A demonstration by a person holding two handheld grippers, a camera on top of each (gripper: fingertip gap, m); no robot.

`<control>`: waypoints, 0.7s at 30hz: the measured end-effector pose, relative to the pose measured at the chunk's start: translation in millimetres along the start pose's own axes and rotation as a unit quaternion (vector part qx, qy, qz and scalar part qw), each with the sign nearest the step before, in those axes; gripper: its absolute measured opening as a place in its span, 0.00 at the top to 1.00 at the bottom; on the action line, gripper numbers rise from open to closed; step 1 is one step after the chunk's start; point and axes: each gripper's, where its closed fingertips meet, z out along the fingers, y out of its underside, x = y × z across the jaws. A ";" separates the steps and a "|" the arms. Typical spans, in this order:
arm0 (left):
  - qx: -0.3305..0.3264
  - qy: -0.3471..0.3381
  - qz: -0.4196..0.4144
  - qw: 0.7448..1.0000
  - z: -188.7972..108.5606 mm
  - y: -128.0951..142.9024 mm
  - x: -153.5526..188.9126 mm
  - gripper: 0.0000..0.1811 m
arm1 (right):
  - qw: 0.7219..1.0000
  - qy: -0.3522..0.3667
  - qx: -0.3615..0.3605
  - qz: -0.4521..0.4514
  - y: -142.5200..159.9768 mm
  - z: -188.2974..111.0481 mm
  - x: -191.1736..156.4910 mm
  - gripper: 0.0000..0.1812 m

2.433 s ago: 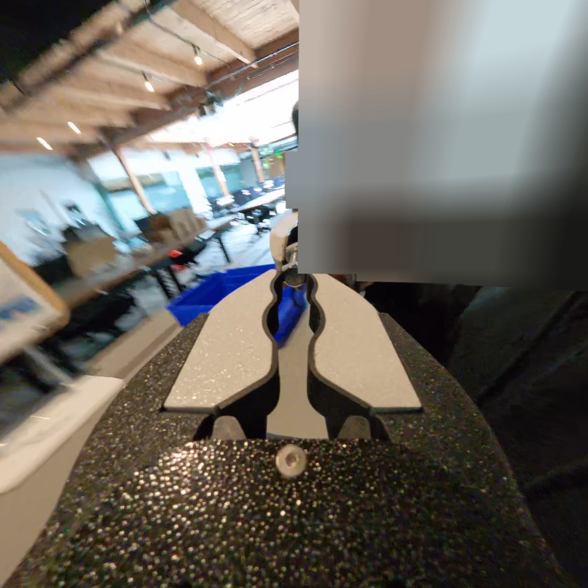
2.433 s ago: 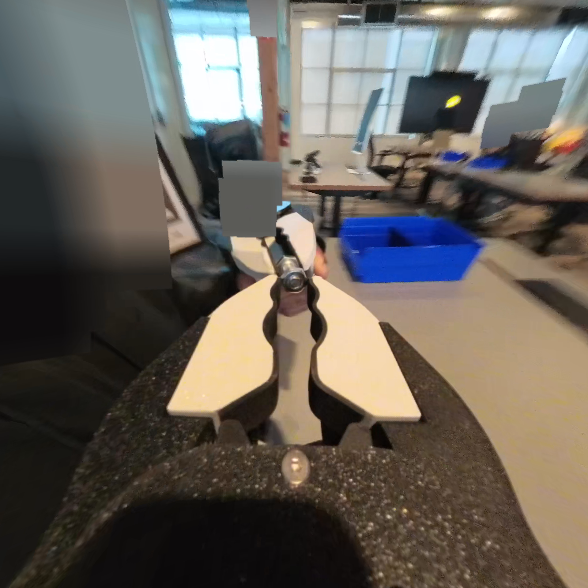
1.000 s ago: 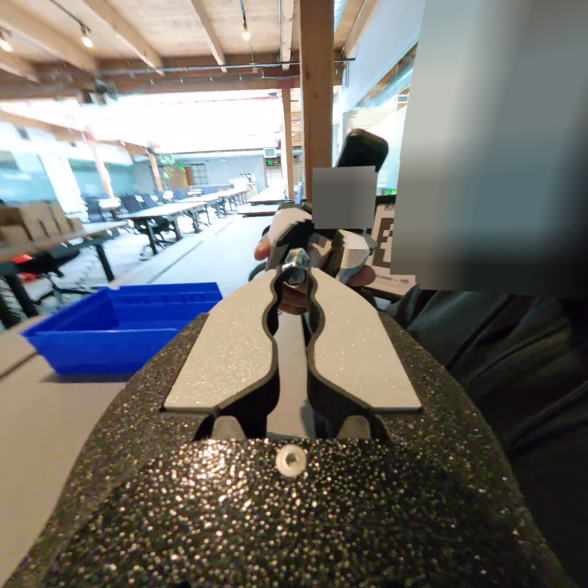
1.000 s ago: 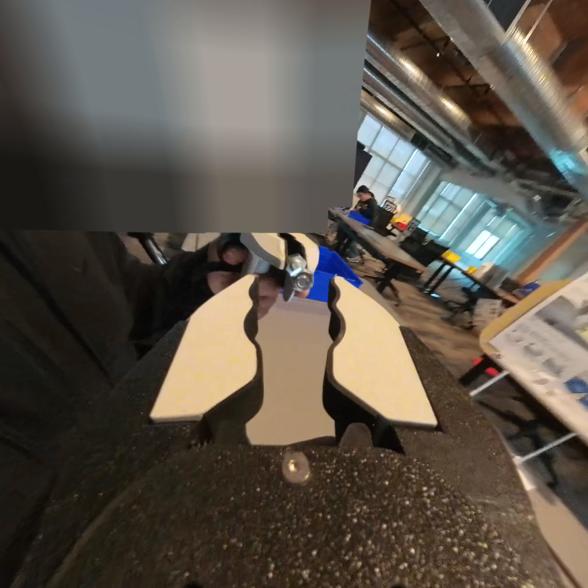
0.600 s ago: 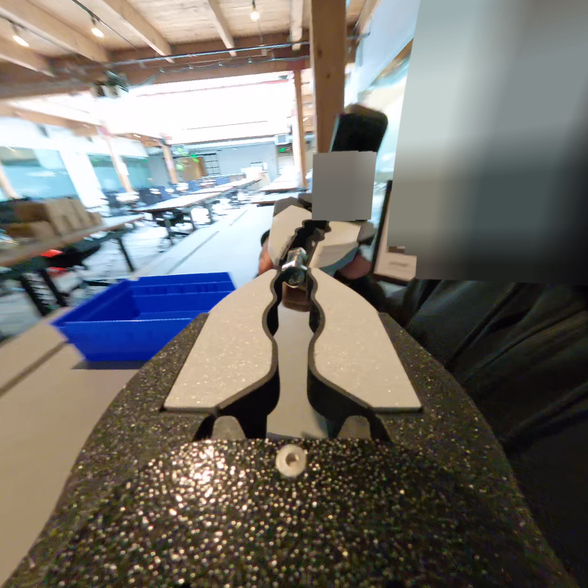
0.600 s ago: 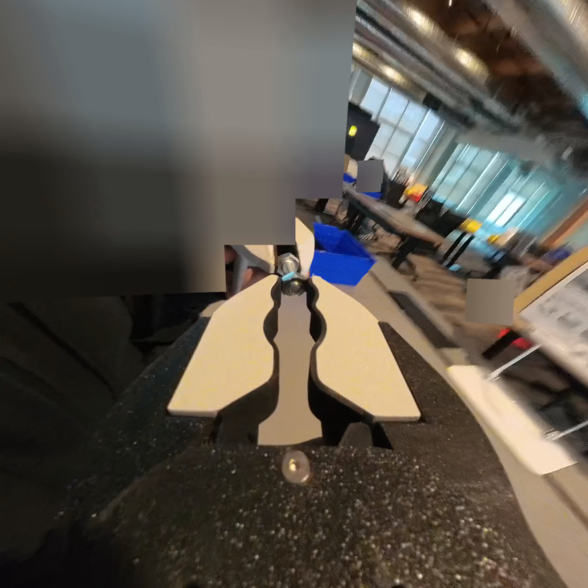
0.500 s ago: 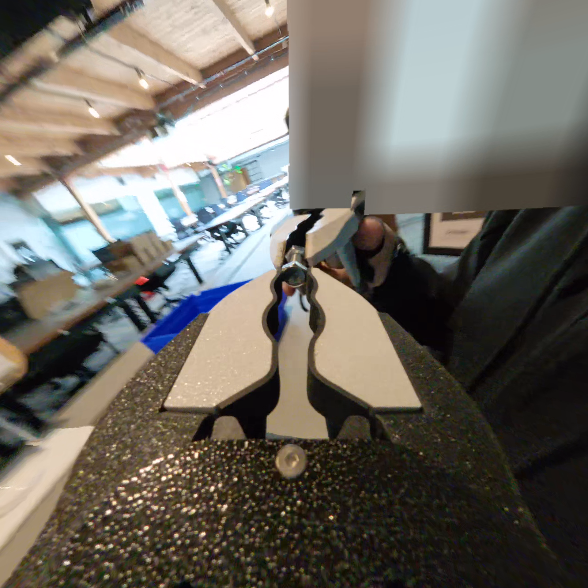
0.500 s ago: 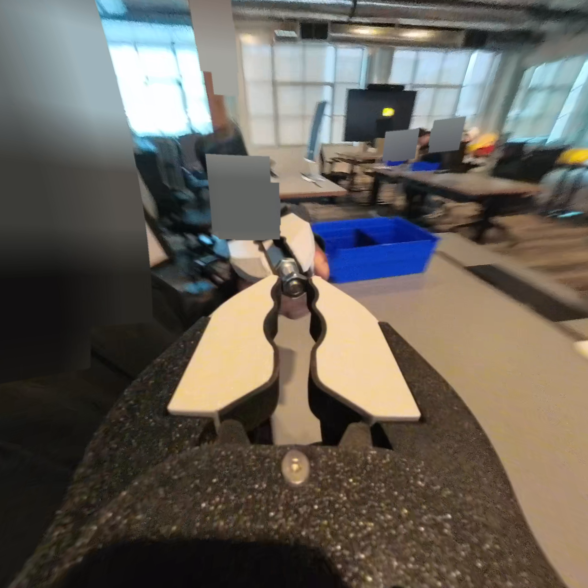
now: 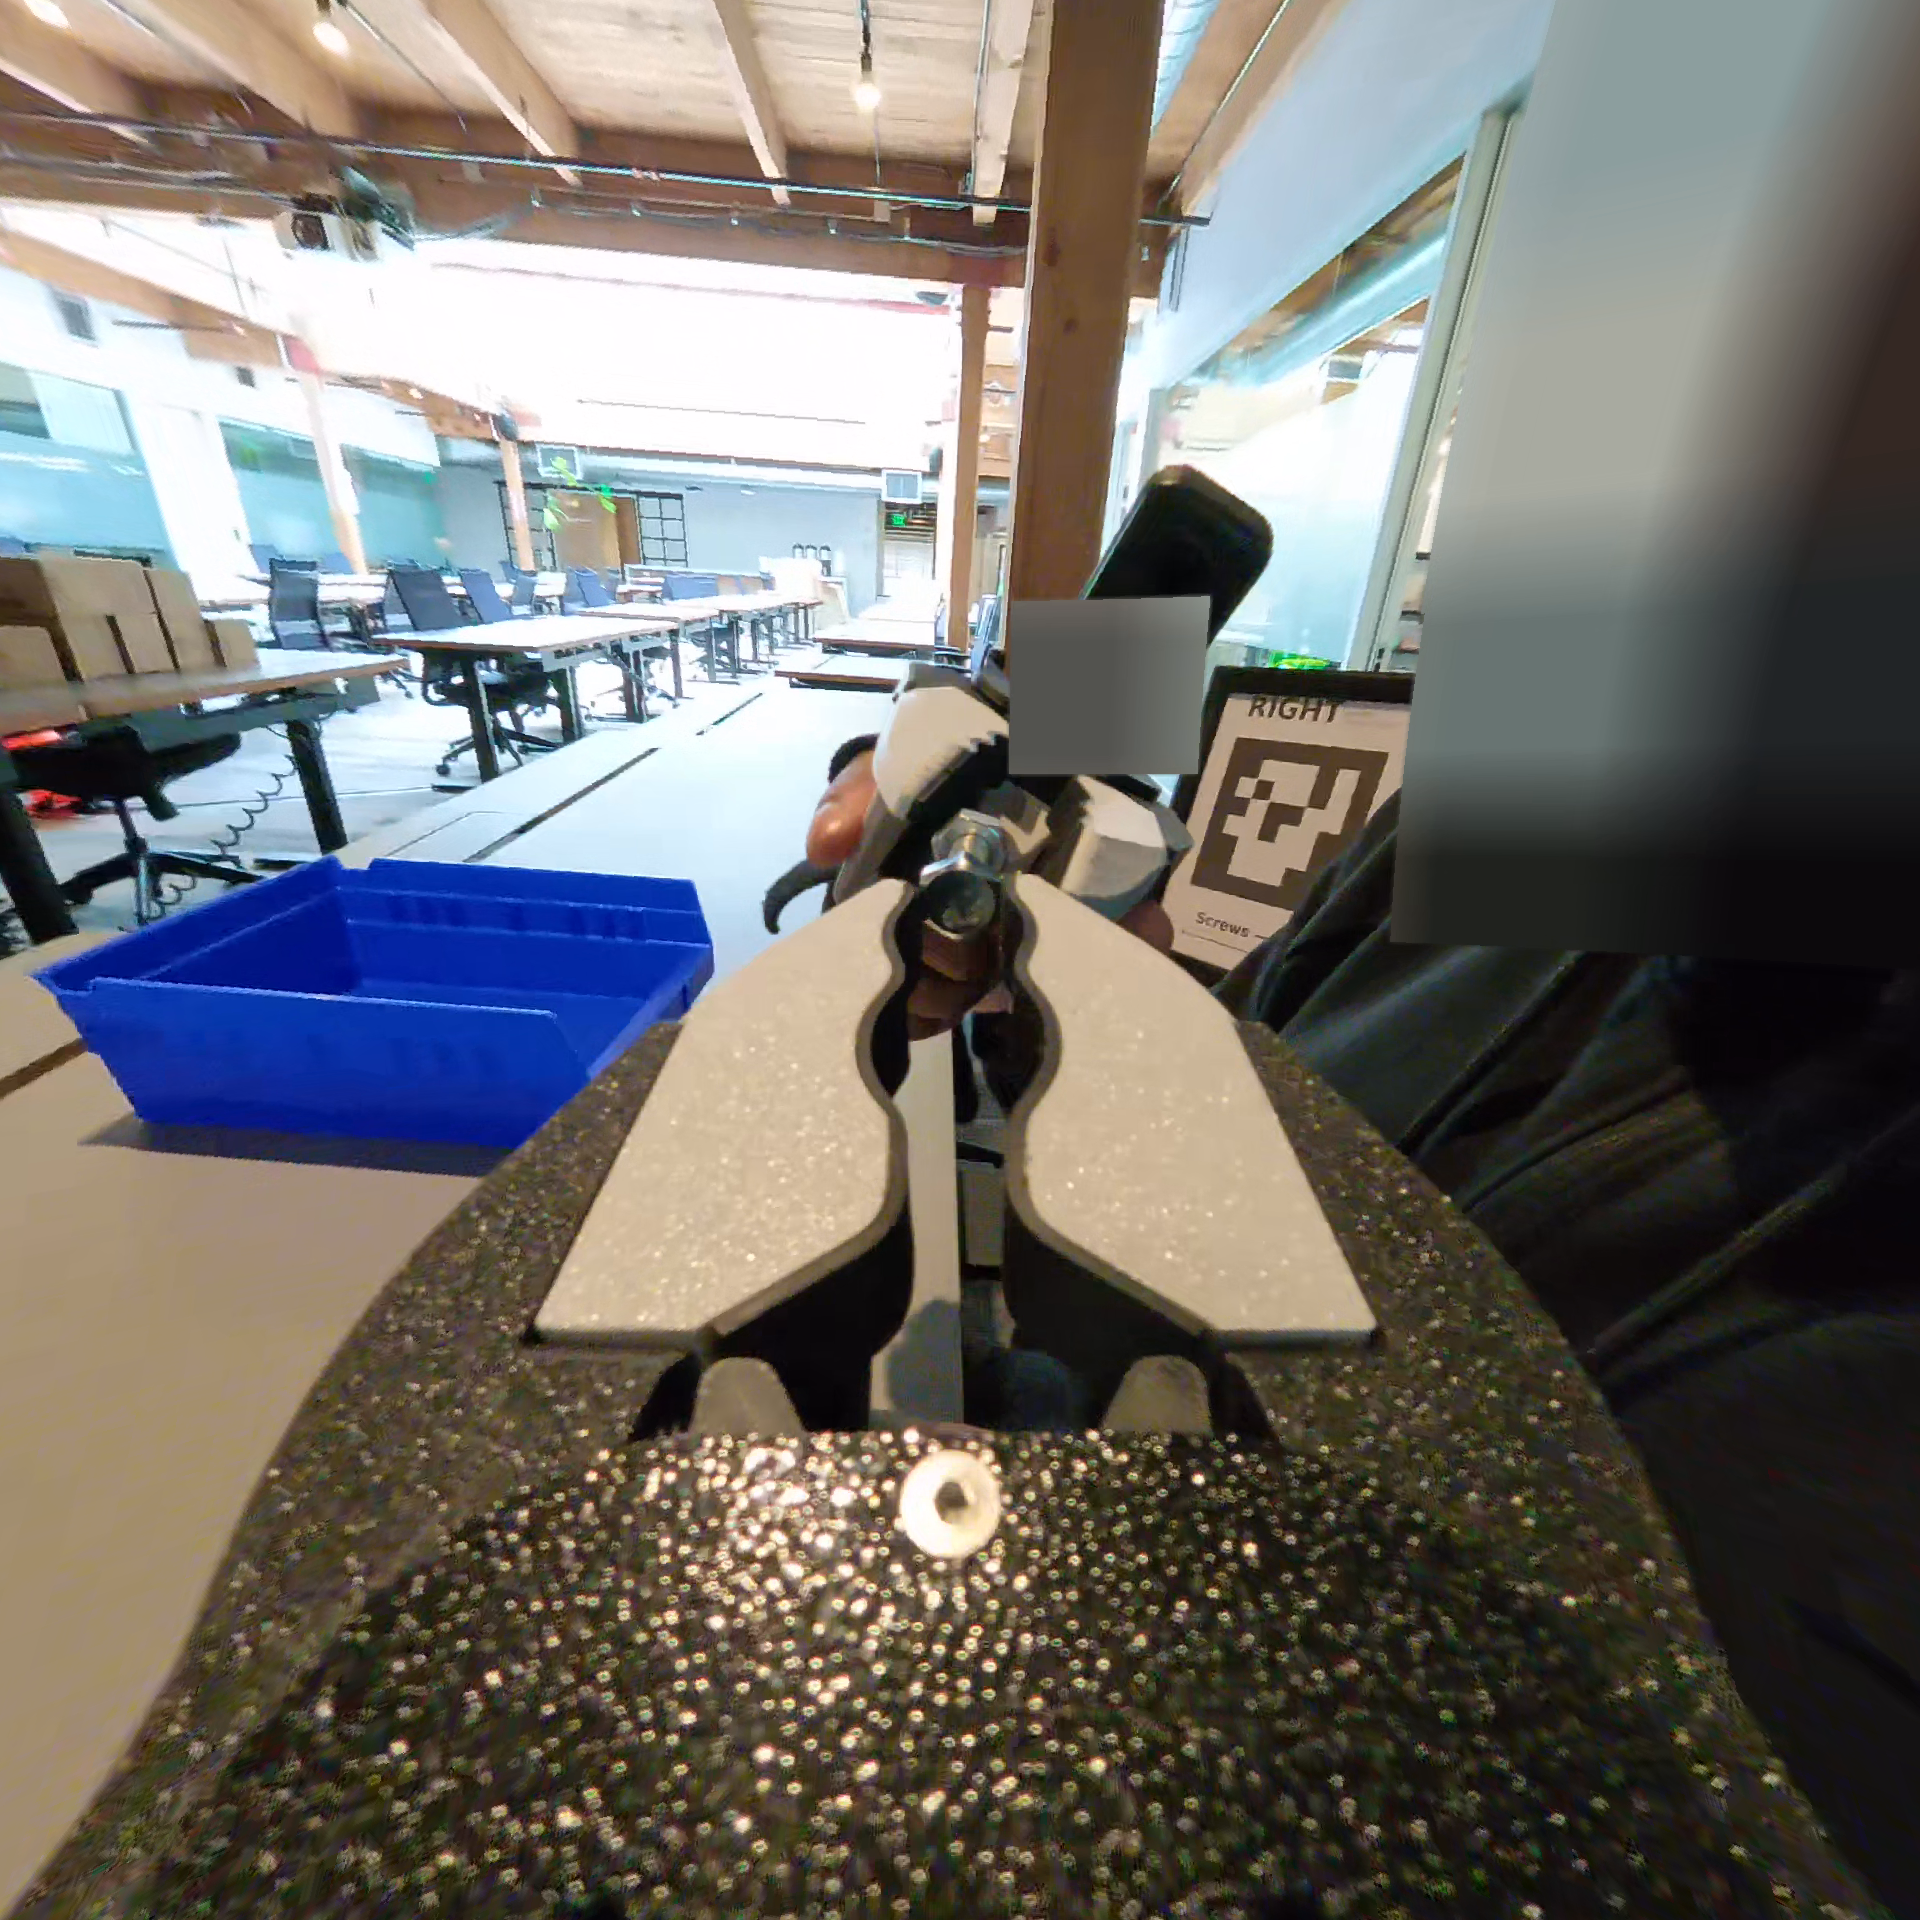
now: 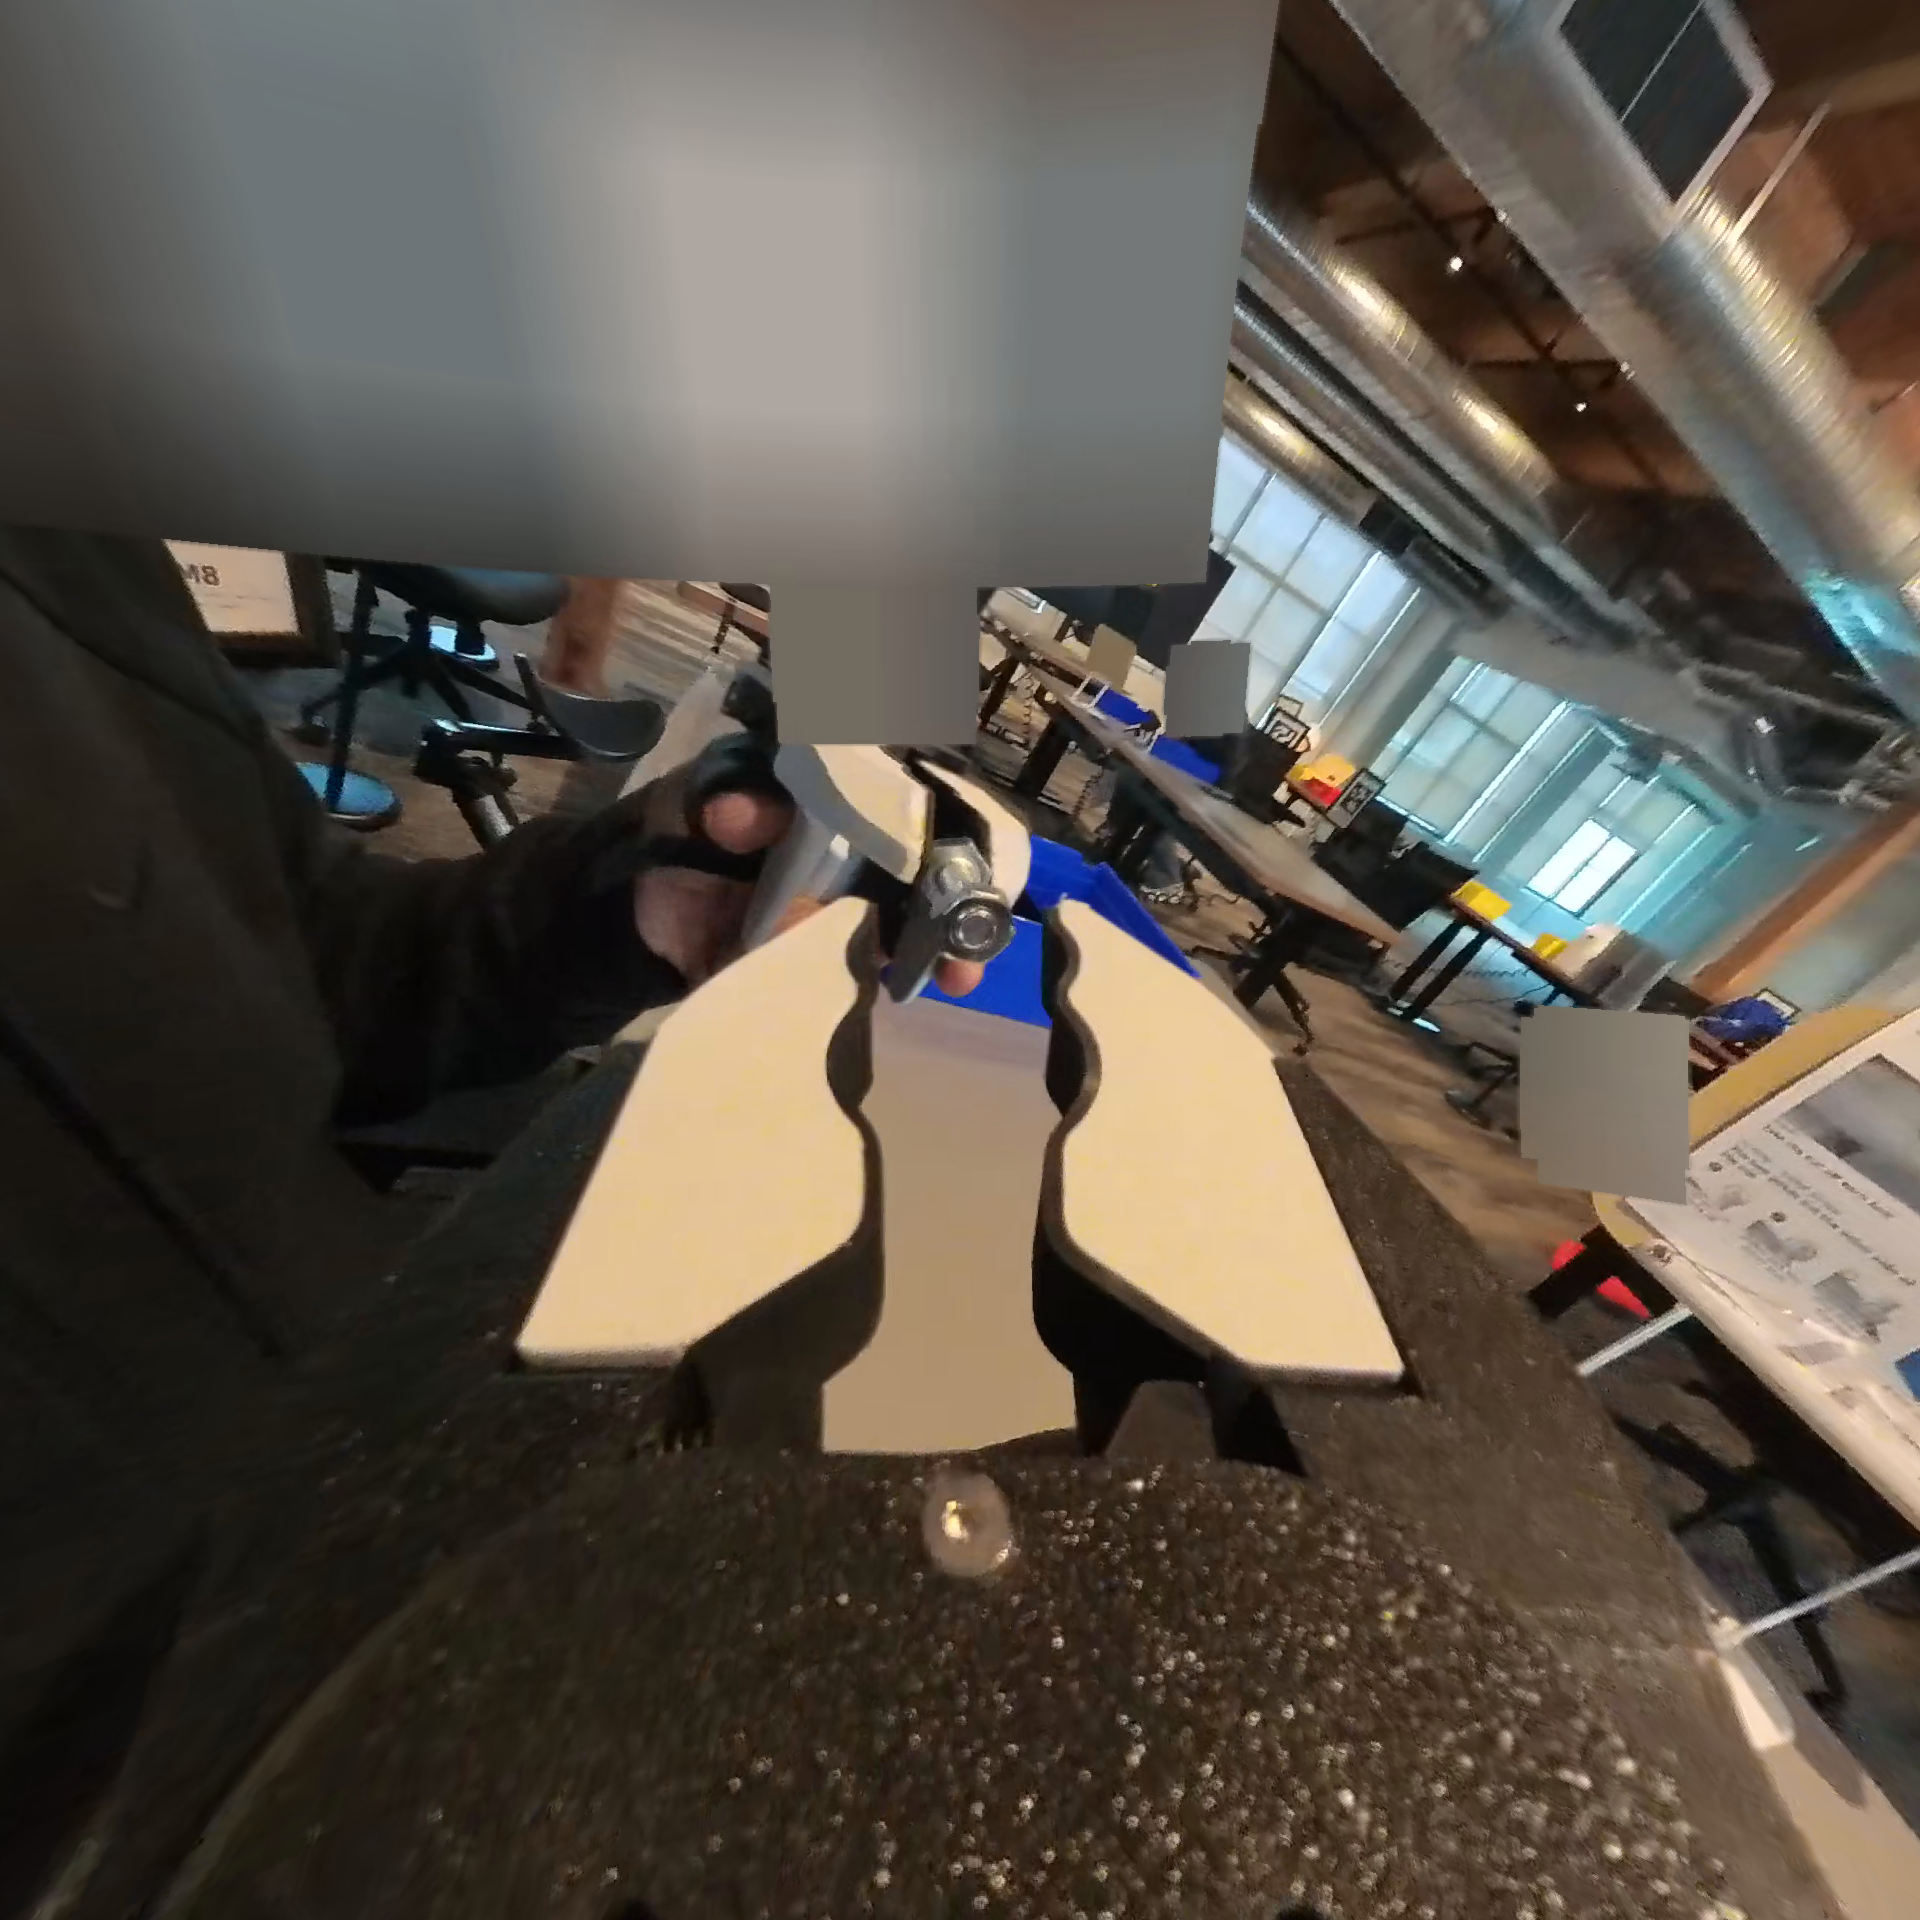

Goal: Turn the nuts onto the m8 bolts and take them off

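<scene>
- Left gripper (image 9: pixel 958 914): jaws narrow, clamped on the bolt (image 9: pixel 961 902) at their tips. Bolt is held in the air, clear of the desk (image 9: pixel 187 1299).
- Seen from the right wrist view, the bolt (image 10: pixel 961 914) sits between the two fingertips of the right gripper (image 10: pixel 961 940), nearer the left-side finger. Bolt's long axis points roughly toward the right camera, tilted slightly; its end face shows as a round disc.
- Nut (image 10: pixel 948 873) is on the bolt, just behind that end face; the hex flats are visible. How far it is threaded I cannot tell.
- Right gripper: jaws parted, a clear gap on either side of the bolt and nut, nothing gripped.
- Key relation: nut lies directly ahead of the right jaws and between them, so the right gripper is the nearer one to take it; the left only holds the bolt. Judgement: this looks like a re-grip between turns, with the right jaws due to close on the nut flats.
- Blue bin (image 9: pixel 374 987) stands on the desk to the left of the bolt, well apart.
- Risk (judgement): closing off-centre could catch the bolt end instead of the nut.
</scene>
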 end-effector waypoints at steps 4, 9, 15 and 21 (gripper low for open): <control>-0.006 -0.008 0.013 1.000 0.7 1.5 1.7 0.93 | 1.000 -0.002 0.004 0.013 0.6 2.0 0.3 0.91; -0.041 -0.096 0.217 0.971 -0.3 4.8 -2.6 0.92 | 0.981 -0.054 -0.008 0.184 6.7 3.0 2.0 0.92; -0.003 -0.111 0.261 0.959 -0.6 -10.5 13.6 0.93 | 0.967 -0.098 0.051 0.228 -6.2 0.8 5.7 0.79; 0.005 -0.092 0.138 0.986 -7.9 -12.9 9.9 0.93 | 0.997 -0.052 0.038 0.038 -8.6 -1.2 -1.6 0.81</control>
